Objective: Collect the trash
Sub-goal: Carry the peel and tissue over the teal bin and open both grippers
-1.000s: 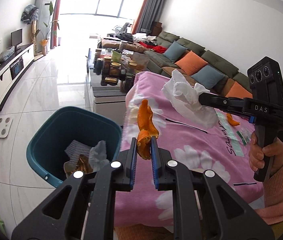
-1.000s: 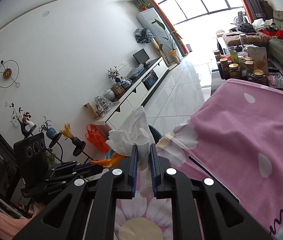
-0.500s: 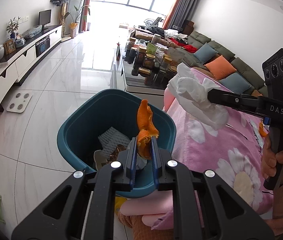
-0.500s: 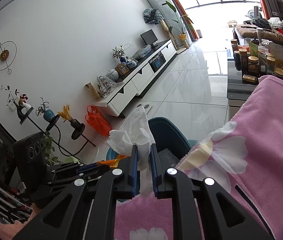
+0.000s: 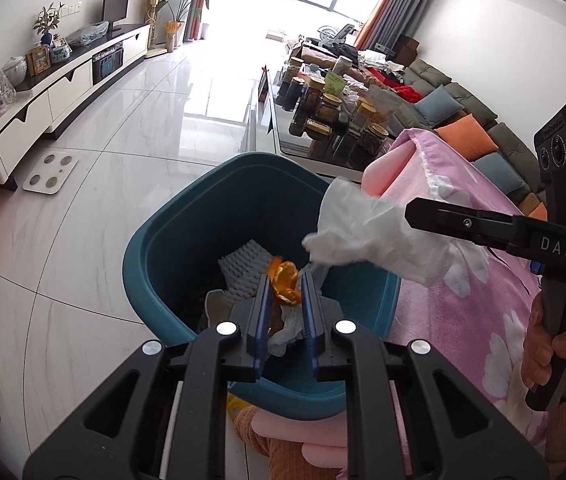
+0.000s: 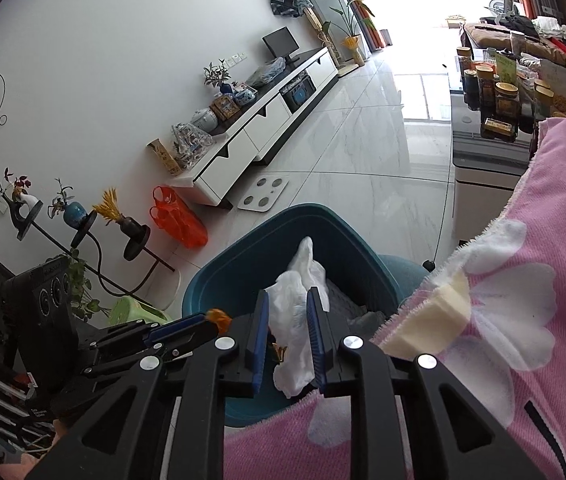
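Hovering over teal bin (image 5: 171, 240): left tongs (image 5: 286, 280) pinch orange peel (image 5: 283, 282). Right tongs (image 6: 287, 304) have just been opening, tissue (image 6: 299, 304) between pads, contact unclear. Left view shows trash in bin; right view shows pink flowered cloth (image 6: 503, 320) edge beside rim, open floor (image 6: 363, 148) beyond.

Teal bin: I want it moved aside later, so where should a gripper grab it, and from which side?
Likely the rim of the teal bin on its floor-side wall, from straight above, one finger inside, one outside. The wall is thin, upright and open-topped there; the opposite side is crowded by the pink blanket.
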`<action>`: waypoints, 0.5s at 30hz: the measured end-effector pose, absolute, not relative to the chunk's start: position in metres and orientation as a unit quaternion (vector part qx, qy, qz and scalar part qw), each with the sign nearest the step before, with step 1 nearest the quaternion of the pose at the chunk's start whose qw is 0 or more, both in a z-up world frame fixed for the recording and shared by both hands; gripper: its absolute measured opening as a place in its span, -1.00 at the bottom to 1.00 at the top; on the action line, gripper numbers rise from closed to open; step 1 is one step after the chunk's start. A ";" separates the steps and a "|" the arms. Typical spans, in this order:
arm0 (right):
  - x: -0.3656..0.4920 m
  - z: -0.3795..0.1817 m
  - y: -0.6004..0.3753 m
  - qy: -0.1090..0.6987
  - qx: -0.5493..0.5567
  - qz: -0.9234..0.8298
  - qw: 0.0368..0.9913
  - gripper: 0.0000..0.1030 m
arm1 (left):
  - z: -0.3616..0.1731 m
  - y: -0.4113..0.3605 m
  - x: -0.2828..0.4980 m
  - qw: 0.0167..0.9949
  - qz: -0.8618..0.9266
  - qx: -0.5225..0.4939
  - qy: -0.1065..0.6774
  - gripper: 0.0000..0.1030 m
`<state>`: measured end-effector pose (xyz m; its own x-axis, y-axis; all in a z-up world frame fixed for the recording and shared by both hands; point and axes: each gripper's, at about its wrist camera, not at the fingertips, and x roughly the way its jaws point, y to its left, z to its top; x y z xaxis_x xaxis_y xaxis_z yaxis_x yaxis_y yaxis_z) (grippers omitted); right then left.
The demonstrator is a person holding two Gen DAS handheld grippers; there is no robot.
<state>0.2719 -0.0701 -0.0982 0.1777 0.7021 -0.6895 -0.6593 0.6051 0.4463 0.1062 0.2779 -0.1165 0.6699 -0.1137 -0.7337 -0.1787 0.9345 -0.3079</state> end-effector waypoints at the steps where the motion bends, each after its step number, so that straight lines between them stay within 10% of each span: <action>1: 0.271 -0.099 -0.069 0.463 0.021 0.443 0.767 -0.62 | -0.118 0.277 0.108 0.895 0.019 -0.180 0.407 -0.72; 15: 0.259 -0.086 -0.099 0.442 0.033 0.457 0.771 -0.52 | -0.108 0.264 0.102 0.907 0.010 -0.185 0.377 -0.07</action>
<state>0.2593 -0.0993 -0.0859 0.1914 0.7331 -0.6526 -0.6753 0.5808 0.4545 0.1016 0.2637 -0.1081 0.7148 -0.1208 -0.6888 -0.1588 0.9312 -0.3281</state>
